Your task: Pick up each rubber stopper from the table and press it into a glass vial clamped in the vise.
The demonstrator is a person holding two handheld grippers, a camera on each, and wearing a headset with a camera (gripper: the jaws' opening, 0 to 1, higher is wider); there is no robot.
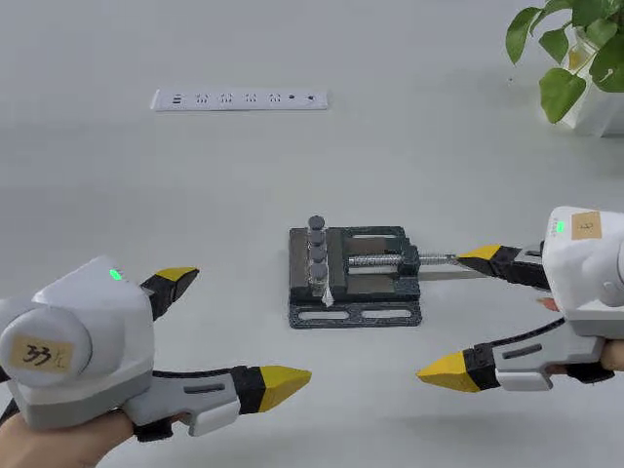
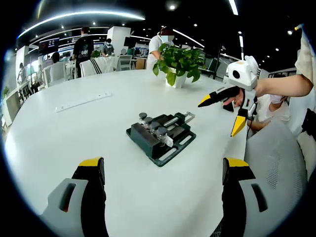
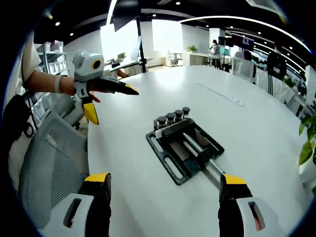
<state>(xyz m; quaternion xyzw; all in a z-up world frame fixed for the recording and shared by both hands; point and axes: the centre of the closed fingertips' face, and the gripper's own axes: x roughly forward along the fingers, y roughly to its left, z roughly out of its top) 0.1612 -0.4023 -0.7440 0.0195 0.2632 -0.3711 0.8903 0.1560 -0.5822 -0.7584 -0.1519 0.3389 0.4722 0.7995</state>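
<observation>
A dark vise [image 1: 355, 276] [image 2: 161, 134] [image 3: 184, 143] sits mid-table with a row of several glass vials [image 1: 318, 255] [image 2: 152, 126] [image 3: 172, 117] clamped in it, each capped by a dark rubber stopper. My left gripper [image 1: 239, 327] [image 2: 163, 170] hovers at the near left, open and empty, well short of the vise. To the right of the vise my right gripper [image 1: 466, 314] [image 3: 163, 185] is also open with nothing between its yellow-tipped fingers. I see no loose stopper on the white table [image 1: 195, 195].
A white power strip [image 1: 240, 99] [image 2: 82, 101] [image 3: 219, 93] lies at the far side of the table. A potted plant [image 1: 572, 54] [image 2: 179, 62] stands at the far right corner. A grey mesh chair [image 2: 279, 163] [image 3: 49, 163] is beside the table edge.
</observation>
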